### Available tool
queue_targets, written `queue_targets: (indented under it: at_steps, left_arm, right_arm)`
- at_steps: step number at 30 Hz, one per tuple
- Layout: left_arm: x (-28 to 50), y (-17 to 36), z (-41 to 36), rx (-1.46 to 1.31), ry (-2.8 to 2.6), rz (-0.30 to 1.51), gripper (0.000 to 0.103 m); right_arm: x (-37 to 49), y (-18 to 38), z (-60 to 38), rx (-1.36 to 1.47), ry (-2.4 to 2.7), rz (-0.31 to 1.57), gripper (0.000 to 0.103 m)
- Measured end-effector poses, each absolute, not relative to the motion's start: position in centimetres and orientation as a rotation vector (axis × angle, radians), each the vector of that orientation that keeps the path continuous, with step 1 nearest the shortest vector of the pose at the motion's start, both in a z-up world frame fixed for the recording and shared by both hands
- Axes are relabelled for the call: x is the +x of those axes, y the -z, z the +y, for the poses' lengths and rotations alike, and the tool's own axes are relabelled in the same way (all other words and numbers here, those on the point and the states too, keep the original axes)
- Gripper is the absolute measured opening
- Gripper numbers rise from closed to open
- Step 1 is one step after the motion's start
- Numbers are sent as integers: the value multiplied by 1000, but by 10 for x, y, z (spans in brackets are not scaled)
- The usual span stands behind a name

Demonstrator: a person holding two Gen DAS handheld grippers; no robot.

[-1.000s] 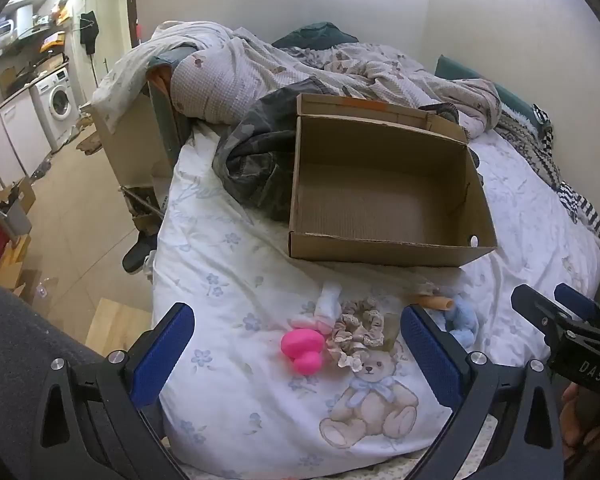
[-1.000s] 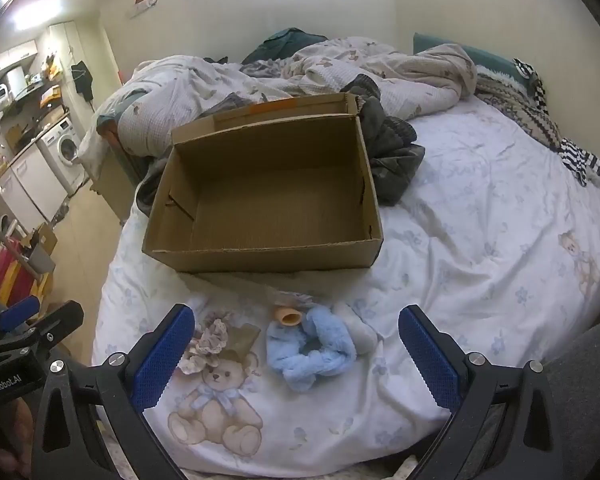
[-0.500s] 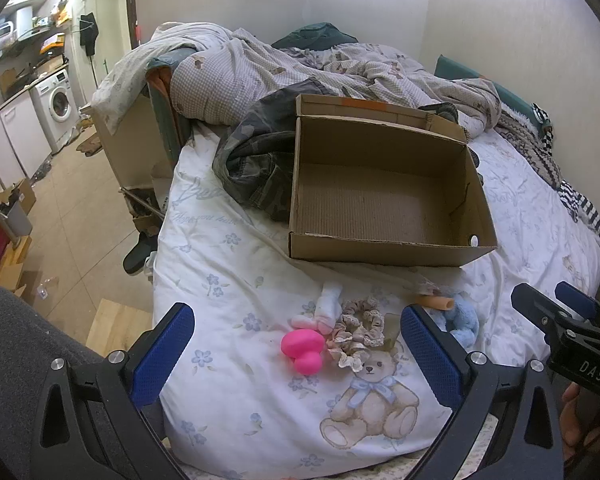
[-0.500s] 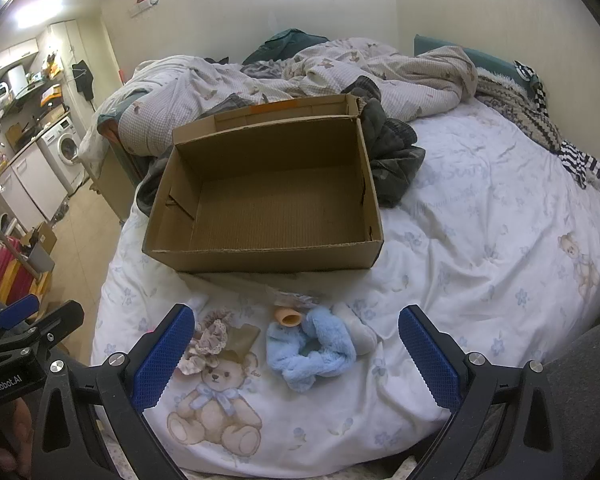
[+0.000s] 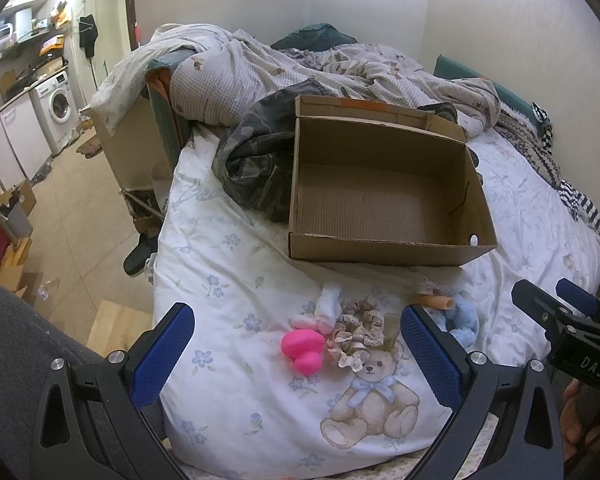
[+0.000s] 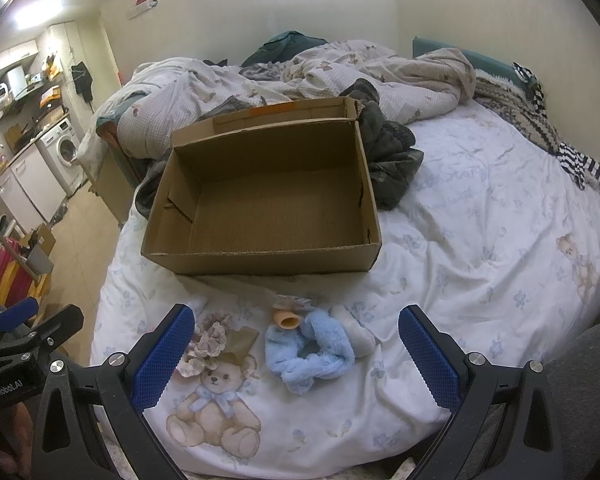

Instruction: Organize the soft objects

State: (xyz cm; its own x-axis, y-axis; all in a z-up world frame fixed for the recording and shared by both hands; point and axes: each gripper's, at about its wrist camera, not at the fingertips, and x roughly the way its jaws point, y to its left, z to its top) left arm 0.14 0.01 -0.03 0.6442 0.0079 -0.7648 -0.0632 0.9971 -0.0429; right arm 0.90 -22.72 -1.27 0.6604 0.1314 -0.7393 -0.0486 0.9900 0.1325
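Note:
An empty cardboard box [image 5: 380,248] [image 6: 260,260] lies on the bed. In front of it sit a pink soft toy [image 5: 304,350], a beige lace scrunchie [image 5: 356,334] [image 6: 208,336], a small white-and-pink sock [image 5: 326,312], a fluffy blue scrunchie [image 6: 312,354] [image 5: 462,322], a white soft piece [image 6: 356,332] and a small orange tube [image 6: 286,318] [image 5: 436,302]. My left gripper [image 5: 298,354] hangs open above the pink toy. My right gripper [image 6: 296,352] hangs open above the blue scrunchie. Neither holds anything.
A dark camouflage garment [image 5: 256,168] [image 6: 392,160] and a crumpled duvet [image 5: 320,72] lie behind the box. The bed's left edge drops to a tiled floor [image 5: 76,224] with a washing machine [image 5: 58,108] beyond. Striped cloth [image 6: 580,164] lies far right.

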Motion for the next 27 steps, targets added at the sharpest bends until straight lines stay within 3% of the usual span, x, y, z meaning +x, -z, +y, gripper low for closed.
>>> queue_targets:
  at_steps: [27]
  left_arm:
    - [1,0,-1,-65,-39,869,103]
  right_arm:
    - [7,12,-224,101,-103,841,103]
